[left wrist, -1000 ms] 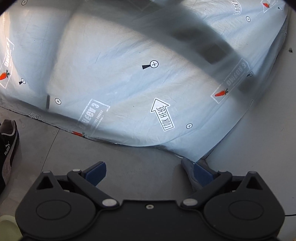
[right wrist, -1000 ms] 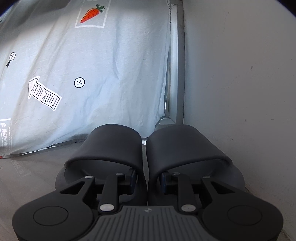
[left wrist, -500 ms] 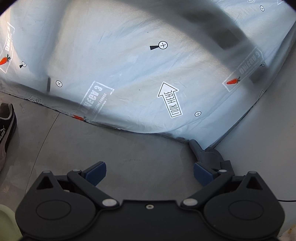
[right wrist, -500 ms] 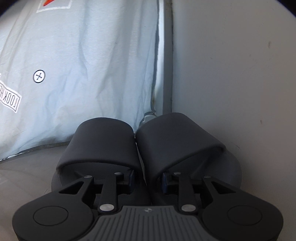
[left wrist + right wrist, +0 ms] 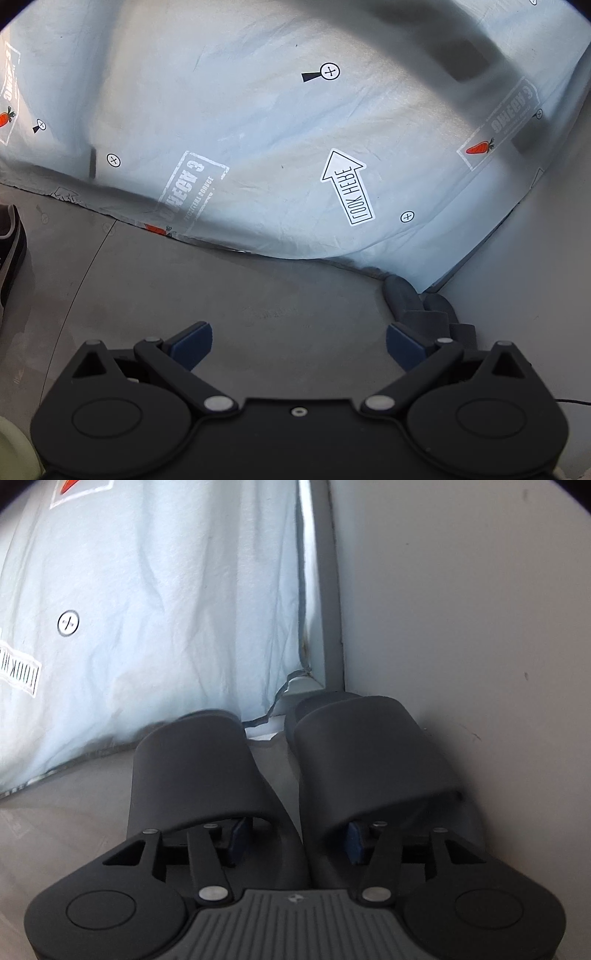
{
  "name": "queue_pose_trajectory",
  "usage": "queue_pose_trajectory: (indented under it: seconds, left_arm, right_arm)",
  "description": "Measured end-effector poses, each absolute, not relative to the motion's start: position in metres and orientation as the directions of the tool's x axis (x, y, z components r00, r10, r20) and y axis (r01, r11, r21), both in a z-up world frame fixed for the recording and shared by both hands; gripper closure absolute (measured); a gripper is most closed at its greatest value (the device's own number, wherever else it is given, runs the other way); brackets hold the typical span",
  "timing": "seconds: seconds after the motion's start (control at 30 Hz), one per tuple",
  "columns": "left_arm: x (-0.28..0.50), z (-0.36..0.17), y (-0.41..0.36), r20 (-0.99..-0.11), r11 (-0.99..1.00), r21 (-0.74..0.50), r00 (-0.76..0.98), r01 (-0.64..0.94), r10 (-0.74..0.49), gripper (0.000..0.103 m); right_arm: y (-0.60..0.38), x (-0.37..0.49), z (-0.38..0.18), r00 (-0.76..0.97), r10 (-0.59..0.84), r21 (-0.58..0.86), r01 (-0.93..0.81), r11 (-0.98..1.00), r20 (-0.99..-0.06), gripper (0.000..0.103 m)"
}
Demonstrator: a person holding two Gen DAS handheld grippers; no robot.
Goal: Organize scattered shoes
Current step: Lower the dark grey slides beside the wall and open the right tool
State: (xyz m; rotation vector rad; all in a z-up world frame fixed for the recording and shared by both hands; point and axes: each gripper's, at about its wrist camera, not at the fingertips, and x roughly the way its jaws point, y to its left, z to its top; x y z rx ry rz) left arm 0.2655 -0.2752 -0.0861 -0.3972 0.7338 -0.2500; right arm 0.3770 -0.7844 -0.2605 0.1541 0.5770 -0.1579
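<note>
your right tool [image 5: 293, 836] has just been opening, one finger inside each slide [image 5: 199, 771], pads apart. your left tool [image 5: 299, 341] hangs wide, empty over the floor [image 5: 229, 295].

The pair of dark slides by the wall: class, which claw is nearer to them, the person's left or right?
Right. The right claw has just been opening, one finger under each strap of the dark slides. The left claw hangs open over bare floor, the slides off to its right.
</note>
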Motion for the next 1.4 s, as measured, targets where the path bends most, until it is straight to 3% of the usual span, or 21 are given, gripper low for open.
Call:
queue_pose_trajectory:
  seconds: [0.4, 0.5, 1.0, 1.23, 1.33, 1.37, 1.4]
  left_arm:
    - [0.293, -0.079, -0.313, -0.642, 0.943, -0.304, 0.702, 0.137, -0.309, 0.001]
    - [0.297, -0.077, -0.326, -0.648, 0.949, -0.272, 0.698, 0.161, -0.304, 0.001]
    - [0.297, -0.085, -0.336, -0.689, 0.956, -0.248, 0.665, 0.157, -0.288, 0.001]
    - [0.294, -0.085, -0.331, -0.694, 0.956, -0.261, 0.661, 0.138, -0.285, 0.001]
    - [0.293, -0.086, -0.329, -0.696, 0.952, -0.278, 0.656, 0.129, -0.292, 0.001]
    - [0.293, -0.087, -0.329, -0.695, 0.951, -0.284, 0.655, 0.126, -0.295, 0.001]
    - [0.293, -0.086, -0.329, -0.695, 0.950, -0.285, 0.656, 0.125, -0.295, 0.001]
  right_arm:
    - [-0.814, 0.362, -0.242, 0.801, -0.016, 0.295, 0.239, 0.925, -0.599, 0.044]
    - [-0.823, 0.355, -0.236, 0.794, 0.031, 0.353, 0.234, 0.906, -0.607, 0.037]
    - [-0.801, 0.311, -0.245, 0.797, -0.035, 0.225, 0.212, 0.951, -0.602, 0.039]
    - [-0.819, 0.300, -0.240, 0.800, 0.005, 0.394, 0.290, 0.872, -0.600, 0.038]
    - [-0.800, 0.299, -0.232, 0.777, -0.119, 0.164, 0.275, 0.947, -0.618, 0.038]
    - [-0.796, 0.298, -0.230, 0.781, -0.130, 0.126, 0.258, 0.958, -0.611, 0.038]
    - [-0.799, 0.294, -0.229, 0.799, -0.085, 0.190, 0.243, 0.951, -0.595, 0.038]
